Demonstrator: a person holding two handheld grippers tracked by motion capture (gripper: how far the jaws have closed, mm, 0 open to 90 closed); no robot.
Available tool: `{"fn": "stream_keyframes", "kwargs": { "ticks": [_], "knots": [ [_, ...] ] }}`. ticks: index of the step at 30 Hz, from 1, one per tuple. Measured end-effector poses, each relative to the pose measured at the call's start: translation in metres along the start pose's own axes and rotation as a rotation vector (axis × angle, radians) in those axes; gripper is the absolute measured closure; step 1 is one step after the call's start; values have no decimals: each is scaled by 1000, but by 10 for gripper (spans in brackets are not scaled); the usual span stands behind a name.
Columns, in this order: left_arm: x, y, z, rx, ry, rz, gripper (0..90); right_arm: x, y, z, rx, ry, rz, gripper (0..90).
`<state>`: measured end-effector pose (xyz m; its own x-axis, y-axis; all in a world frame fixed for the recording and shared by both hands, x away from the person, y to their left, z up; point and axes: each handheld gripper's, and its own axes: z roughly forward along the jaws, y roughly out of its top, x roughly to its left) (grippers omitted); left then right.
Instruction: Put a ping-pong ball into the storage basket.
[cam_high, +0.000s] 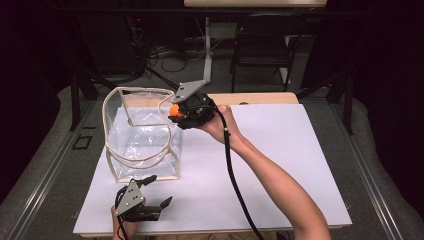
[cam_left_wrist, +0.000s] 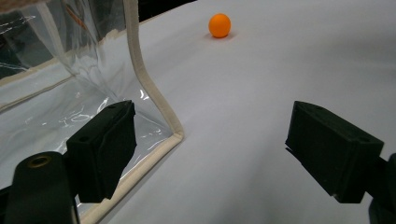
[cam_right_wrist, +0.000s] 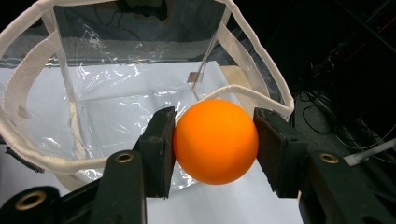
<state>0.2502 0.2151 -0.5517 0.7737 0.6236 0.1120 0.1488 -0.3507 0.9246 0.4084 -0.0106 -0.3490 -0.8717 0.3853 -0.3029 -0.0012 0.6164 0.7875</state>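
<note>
The white table top (cam_high: 280, 165) is the biggest thing here, running out under and past both tongs. On it stands the clear plastic bag (cam_high: 142, 132) with cream fabric trim and two looped handles, upright with its mouth facing up; its long side lies roughly across the table as the high view shows it. It sits just beyond the left tongs (cam_high: 157, 192), whose near jaw lies beside the bag's bottom corner seam in the left gripper view, and it is below and ahead of the right tongs (cam_high: 175, 111), which hang at its far right upper rim.

The right tongs are clenched on an orange ball (cam_right_wrist: 215, 141): both black pads press its sides, left and right, in the right gripper view. Being round, the ball has no long axis or pointing direction to tell. It is held up off the table, over the rim of the bag, with the bag's open mouth straight ahead of the jaws.

The left tongs are released, jaws spread wide with nothing between them, low near the table's front edge. A second orange ball (cam_left_wrist: 219, 25) lies on the table well ahead of them.
</note>
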Motion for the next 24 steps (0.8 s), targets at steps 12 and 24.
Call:
{"fn": "stream_keyframes", "kwargs": {
  "ticks": [12,24],
  "knots": [
    [0,0,0,2,0,2,157,5,6,3,-31,8,0,507],
    [0,0,0,5,2,0,157,10,10,8,-54,10,4,507]
  ]
}}
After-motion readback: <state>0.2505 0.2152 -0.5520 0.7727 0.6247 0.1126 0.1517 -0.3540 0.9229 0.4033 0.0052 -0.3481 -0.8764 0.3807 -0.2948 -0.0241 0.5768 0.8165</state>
